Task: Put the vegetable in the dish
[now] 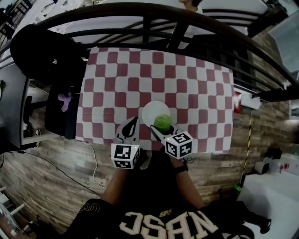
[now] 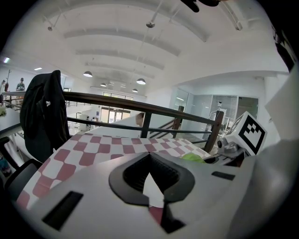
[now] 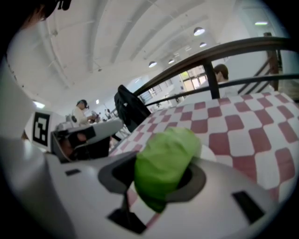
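Note:
A green leafy vegetable (image 1: 163, 123) sits between the jaws of my right gripper (image 1: 161, 127), which is shut on it; it fills the middle of the right gripper view as a green lump (image 3: 164, 164). The vegetable hangs over the near edge of a white round dish (image 1: 153, 112) on the red-and-white checked cloth (image 1: 121, 84). My left gripper (image 1: 131, 126) is shut and empty, to the left of the dish near the table's front edge. From the left gripper view, the vegetable (image 2: 192, 158) shows to the right beside the right gripper's marker cube (image 2: 249, 132).
A dark railing (image 1: 154, 14) curves behind the table. A black jacket on a chair (image 1: 39, 51) stands at the left of the table. Wood floor (image 1: 60, 172) lies in front, with a white cable across it.

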Motion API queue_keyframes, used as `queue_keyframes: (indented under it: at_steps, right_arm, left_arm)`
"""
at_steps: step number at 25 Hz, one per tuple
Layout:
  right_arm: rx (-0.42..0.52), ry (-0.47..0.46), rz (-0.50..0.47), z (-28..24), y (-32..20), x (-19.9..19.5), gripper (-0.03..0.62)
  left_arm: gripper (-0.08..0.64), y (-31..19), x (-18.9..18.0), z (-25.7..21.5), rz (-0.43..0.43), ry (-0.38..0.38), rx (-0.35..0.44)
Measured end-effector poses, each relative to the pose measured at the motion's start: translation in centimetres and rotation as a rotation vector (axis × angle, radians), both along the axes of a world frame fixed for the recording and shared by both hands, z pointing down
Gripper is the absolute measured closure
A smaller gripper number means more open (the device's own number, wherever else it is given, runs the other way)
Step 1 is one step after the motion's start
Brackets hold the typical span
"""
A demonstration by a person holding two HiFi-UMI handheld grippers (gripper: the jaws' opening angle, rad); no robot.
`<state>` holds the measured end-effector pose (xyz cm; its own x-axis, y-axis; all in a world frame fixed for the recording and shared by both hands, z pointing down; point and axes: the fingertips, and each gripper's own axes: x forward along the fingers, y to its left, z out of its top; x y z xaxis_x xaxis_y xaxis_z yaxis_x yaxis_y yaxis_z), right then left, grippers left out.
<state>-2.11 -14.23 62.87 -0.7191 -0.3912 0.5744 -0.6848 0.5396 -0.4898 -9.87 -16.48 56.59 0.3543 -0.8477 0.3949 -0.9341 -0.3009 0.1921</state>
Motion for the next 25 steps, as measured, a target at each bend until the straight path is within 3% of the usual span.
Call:
queue_keyframes:
  at_steps: [7, 15, 25]
  right_arm:
    - [-0.050, -0.145, -0.051, 1.3, -0.9, -2.5, 0.411]
    - [-0.162, -0.230, -0.007, 4.4, -2.9, -4.5, 0.445]
    - [-0.233, -0.385, 0.057, 5.5, -4.7, -5.3, 0.445]
  left_arm:
    - [0.543, 0.2, -1.6, 2.3, -0.048, 0.004, -0.066]
    - [0.543, 0.3, -4.3, 3.6, -0.124, 0.018, -0.093]
    - [0.543, 0.5, -5.1, 5.1, -0.132, 0.022, -0.132]
